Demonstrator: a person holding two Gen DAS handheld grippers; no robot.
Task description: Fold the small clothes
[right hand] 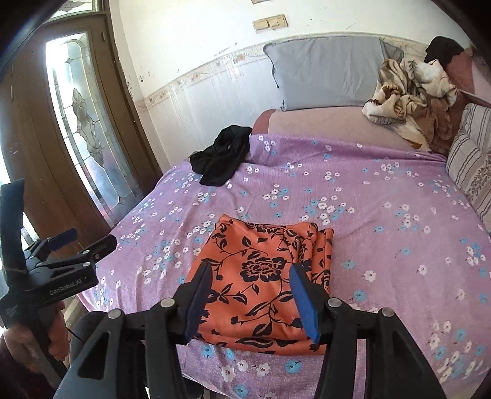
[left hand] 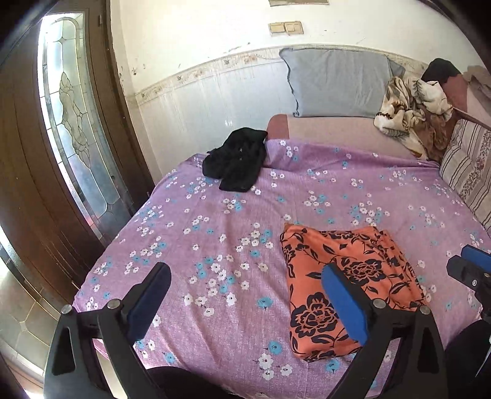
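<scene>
We are looking at an orange garment with a black flower print (right hand: 260, 276), lying folded into a flat, roughly square packet near the front edge, its layered edges showing along the right side. A black garment (right hand: 221, 159) is lying crumpled and unfolded far behind it to the left, well apart.

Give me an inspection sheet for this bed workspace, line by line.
Surface: purple floral bedsheet, lying mostly flat.
Job's things: orange floral garment folded near the front edge; black garment crumpled at the far left.
Clutter: beige blanket heaped by the grey pillow.
Grippers: left gripper open, empty; right gripper open, above the orange garment.
Cables: nothing seen.
Surroundings: wooden door with patterned glass, wall switches.
</scene>
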